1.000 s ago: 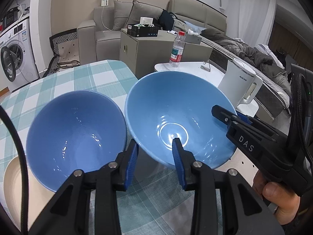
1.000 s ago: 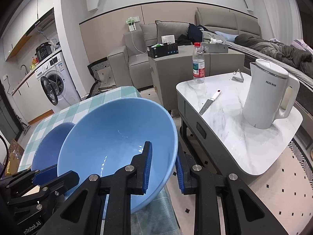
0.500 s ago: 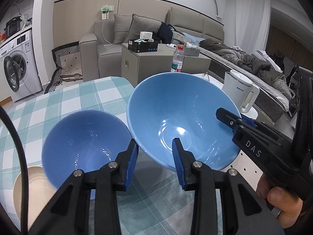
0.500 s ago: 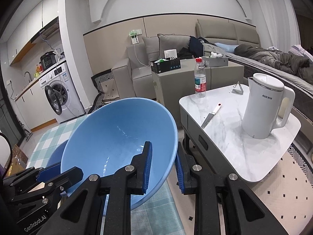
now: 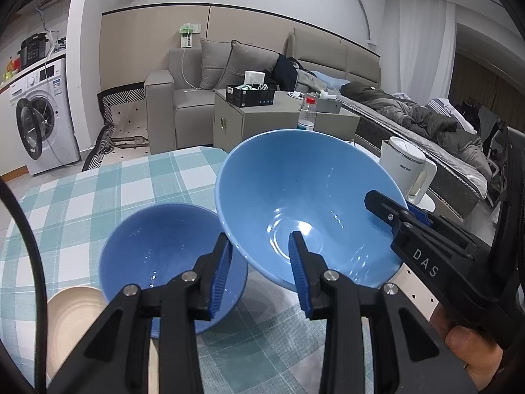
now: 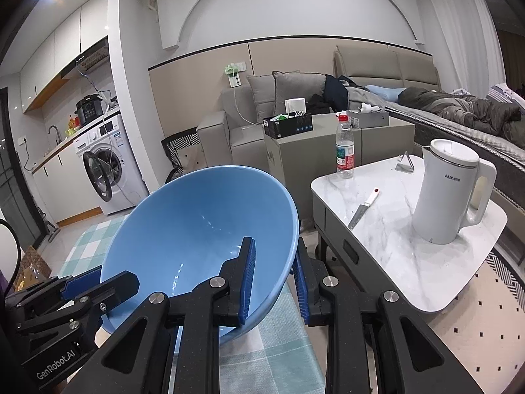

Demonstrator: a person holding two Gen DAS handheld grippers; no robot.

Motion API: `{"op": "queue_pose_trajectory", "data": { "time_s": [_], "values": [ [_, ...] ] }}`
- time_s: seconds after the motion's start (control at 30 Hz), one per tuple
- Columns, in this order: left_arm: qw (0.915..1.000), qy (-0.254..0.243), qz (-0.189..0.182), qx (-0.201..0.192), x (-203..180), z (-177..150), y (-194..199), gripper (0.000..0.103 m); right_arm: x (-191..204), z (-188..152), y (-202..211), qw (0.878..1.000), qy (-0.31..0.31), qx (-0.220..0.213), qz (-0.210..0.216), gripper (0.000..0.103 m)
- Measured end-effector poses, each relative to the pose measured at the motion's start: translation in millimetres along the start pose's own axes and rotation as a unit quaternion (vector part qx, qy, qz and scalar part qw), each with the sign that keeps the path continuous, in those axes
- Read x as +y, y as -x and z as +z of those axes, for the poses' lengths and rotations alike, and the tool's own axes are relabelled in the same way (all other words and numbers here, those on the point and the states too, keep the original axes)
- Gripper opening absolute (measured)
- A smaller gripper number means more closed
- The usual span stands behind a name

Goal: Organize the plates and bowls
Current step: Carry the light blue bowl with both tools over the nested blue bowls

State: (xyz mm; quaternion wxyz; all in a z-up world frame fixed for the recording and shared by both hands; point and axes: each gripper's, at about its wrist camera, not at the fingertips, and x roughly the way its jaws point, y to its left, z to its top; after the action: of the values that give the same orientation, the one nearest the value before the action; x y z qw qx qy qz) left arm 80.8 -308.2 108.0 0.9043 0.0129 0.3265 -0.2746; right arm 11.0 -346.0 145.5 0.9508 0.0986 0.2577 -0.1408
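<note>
The right claw [image 6: 272, 275] is clamped on the rim of the large light blue bowl [image 5: 305, 210], one finger inside and one outside, and holds it tilted in the air above the tabletop [image 5: 98, 190]. The left claw [image 5: 259, 272] has its fingers apart and holds nothing; the near wall of this bowl stands between them, but I cannot tell if they touch it.

In the left wrist view the smaller dark blue bowl [image 5: 164, 256] sits on the tabletop at about 9 o'clock from the lifted bowl, and a cream plate [image 5: 72, 315] lies just beside it at 8 o'clock.

I judge the step is to stack the bowls. To do it well, make the large bowl level first, because a grip on one edge lets it swing. The smaller bowl should probably go inside the larger one, not the opposite.

All three vessels look empty; only light reflections show inside.
</note>
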Motion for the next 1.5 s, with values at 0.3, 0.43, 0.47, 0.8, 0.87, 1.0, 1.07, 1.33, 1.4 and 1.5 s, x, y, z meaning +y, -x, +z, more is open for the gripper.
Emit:
{"op": "queue_pose_trajectory", "data": {
  "time_s": [0.3,0.43,0.47,0.8,0.87,1.0,1.07,1.33,1.4,1.5],
  "values": [
    [0.9998,0.004,0.017,-0.008,14,0,12,0.034,24,-1,4,1.000,0.014,-0.008,0.009,0.023],
    [0.9996,0.008,0.025,-0.012,22,-1,18,0.034,34,-2,4,1.000,0.022,-0.010,0.014,0.023],
    [0.9995,0.008,0.027,-0.013,23,-1,19,0.034,37,-2,5,1.000,0.024,-0.010,0.015,0.023],
    [0.9989,0.016,0.041,-0.016,45,-3,30,0.034,63,-8,-2,0.999,0.038,-0.004,0.029,0.024],
    [0.9987,0.018,0.045,-0.016,50,-4,31,0.034,69,-9,-4,0.999,0.042,-0.002,0.032,0.024],
    [0.9984,0.021,0.051,-0.014,57,-6,32,0.034,77,-12,-9,0.998,0.048,0.003,0.036,0.024],
    [0.9983,0.020,0.054,-0.011,59,-8,32,0.034,81,-13,-12,0.998,0.050,0.005,0.039,0.024],
    [0.9976,0.027,0.063,-0.008,73,-13,32,0.034,95,-19,-26,0.997,0.060,0.019,0.047,0.025],
    [0.9975,0.028,0.065,-0.006,76,-14,31,0.034,98,-21,-29,0.997,0.062,0.021,0.048,0.025],
    [0.9972,0.026,0.070,-0.002,80,-16,29,0.034,101,-23,-33,0.996,0.065,0.024,0.051,0.025]
  ]
}}
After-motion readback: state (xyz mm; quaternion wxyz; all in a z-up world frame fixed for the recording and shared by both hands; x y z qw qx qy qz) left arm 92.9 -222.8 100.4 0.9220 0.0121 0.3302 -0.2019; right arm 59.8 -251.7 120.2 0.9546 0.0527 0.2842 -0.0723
